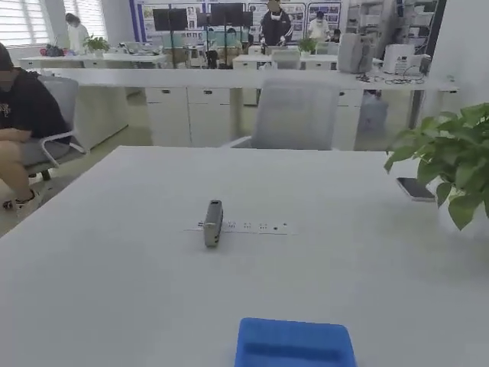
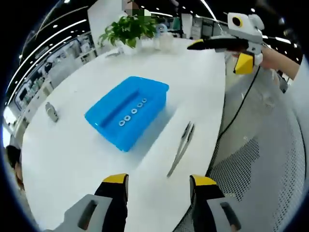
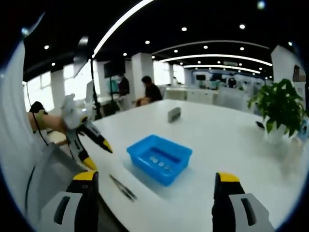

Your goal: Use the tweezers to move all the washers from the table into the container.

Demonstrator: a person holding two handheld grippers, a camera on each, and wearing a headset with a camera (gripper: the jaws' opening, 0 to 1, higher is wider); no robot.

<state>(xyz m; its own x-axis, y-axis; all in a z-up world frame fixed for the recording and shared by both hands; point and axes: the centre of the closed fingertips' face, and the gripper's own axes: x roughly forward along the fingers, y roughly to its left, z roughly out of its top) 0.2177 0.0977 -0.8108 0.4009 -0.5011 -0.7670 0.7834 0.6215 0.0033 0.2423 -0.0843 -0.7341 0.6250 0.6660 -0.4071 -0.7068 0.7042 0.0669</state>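
White table point(image 2: 82, 159) with a blue rectangular container point(image 2: 142, 126) standing near its front edge; the washers point(image 2: 133, 111) lie in a straight row along the shallow channel in the container's floor, none touching a gripper. The tweezers point(image 2: 182, 145) lie flat on the table just beside the container, between it and the table edge, tips pointing away from the left gripper point(image 2: 159, 186). That gripper's yellow-tipped jaws are spread wide and hold nothing; it hangs off the table's edge, apart from the tweezers. The right gripper point(image 3: 157, 181) is likewise spread wide and empty, facing the container point(image 3: 155, 172), the washers point(image 3: 159, 162) and the tweezers point(image 3: 123, 187) from the other side. In the left gripper view the right gripper point(image 2: 227, 43) is raised beyond the table edge. In the head view the container point(image 1: 260, 336) sits at the lower margin, with a grey power adapter point(image 1: 213, 222) at mid-table and a potted plant point(image 1: 451, 153) at the right.
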